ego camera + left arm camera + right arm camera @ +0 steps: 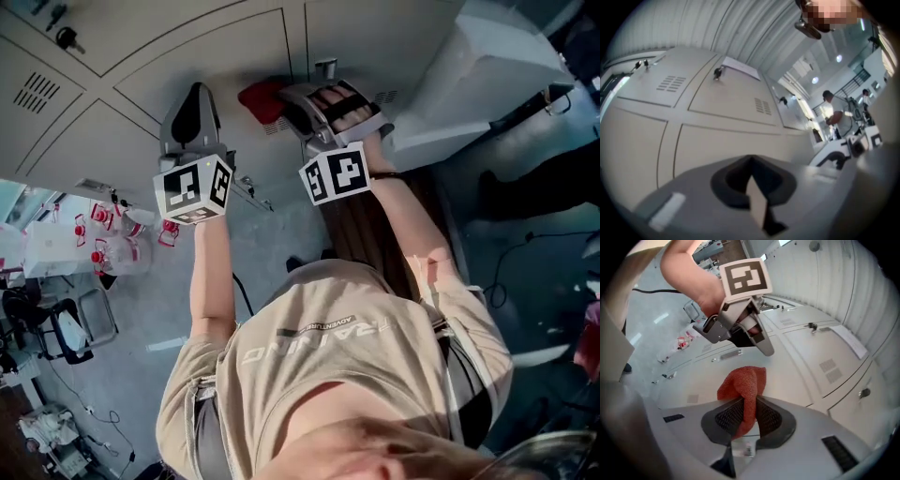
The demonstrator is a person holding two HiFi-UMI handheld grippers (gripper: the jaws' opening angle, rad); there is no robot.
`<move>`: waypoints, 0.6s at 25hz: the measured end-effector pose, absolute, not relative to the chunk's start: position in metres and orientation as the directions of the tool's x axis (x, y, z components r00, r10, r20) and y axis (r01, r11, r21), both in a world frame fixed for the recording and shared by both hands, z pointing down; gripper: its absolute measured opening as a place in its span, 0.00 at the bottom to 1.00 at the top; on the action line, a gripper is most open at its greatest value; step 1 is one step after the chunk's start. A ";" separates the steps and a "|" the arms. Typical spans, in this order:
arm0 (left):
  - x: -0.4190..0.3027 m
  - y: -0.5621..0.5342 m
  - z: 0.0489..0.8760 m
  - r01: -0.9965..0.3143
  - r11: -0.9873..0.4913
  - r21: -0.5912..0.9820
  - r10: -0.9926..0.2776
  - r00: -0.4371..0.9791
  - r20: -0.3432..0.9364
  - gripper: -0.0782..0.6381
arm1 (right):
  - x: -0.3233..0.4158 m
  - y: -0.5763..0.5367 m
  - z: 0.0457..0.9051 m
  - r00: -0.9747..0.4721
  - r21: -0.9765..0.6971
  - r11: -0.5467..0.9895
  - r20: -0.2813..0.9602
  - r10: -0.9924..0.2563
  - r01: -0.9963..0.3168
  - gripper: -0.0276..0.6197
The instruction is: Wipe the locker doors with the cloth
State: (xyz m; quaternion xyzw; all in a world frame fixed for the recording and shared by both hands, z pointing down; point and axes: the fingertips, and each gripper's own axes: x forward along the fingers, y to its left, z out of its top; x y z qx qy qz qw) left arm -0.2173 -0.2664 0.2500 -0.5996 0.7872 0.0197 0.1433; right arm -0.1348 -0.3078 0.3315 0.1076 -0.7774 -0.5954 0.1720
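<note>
Recorded right gripper point(747, 414) clamped on a red knitted cloth point(743, 387): one fold pinched between the ribbed pads, the bunched remainder sticking out past the tips. In the head view, located that cloth at 9 o'clock of the gripper, held up to the pale grey locker doors point(202, 52). Could not confirm actual contact with the panel from any view.

Found left gripper point(750, 160) closed on nothing, pads meeting at the tip. Placed it at 9 o'clock of the right one in the head view, pointed at the doors and apart from the cloth.

Noted keys point(718, 71) in the locks at 11 o'clock in the left gripper view, and vent slots point(763, 106) at 12 o'clock.

Judged the step as a wiping pass either just starting or under way on the door facing the right gripper. Could not tell how much door surface was already covered.

Judged the next move to call for pressing the loose bunch flat against the panel, then sweeping in overlapping strokes. Advised steering round keys and vent slots to avoid snagging the knit, and keeping the clamp firm, since only a narrow fold sat in it.
</note>
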 end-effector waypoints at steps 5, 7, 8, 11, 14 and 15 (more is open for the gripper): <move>-0.191 -0.278 0.179 -0.940 0.268 -0.213 -0.913 -0.177 -0.368 0.11 | -0.120 -0.324 0.228 -0.922 0.992 0.111 -0.020 -0.386 -0.068 0.12; -0.184 -0.280 0.163 -0.937 0.267 -0.227 -0.905 -0.163 -0.393 0.11 | -0.119 -0.326 0.203 -0.922 0.993 0.070 -0.058 -0.383 -0.091 0.12; -0.182 -0.279 0.157 -0.936 0.268 -0.229 -0.902 -0.160 -0.401 0.11 | -0.119 -0.326 0.194 -0.921 0.993 0.053 -0.075 -0.382 -0.103 0.12; -0.183 -0.279 0.153 -0.934 0.275 -0.228 -0.899 -0.166 -0.406 0.11 | -0.124 -0.329 0.178 -0.920 0.992 0.028 -0.103 -0.379 -0.122 0.12; -0.190 -0.282 0.162 -0.933 0.282 -0.224 -0.906 -0.181 -0.383 0.11 | -0.138 -0.337 0.186 -0.920 0.995 0.045 -0.069 -0.386 -0.094 0.12; -0.193 -0.283 0.167 -0.934 0.284 -0.219 -0.909 -0.189 -0.373 0.11 | -0.142 -0.340 0.195 -0.921 0.995 0.057 -0.049 -0.386 -0.076 0.12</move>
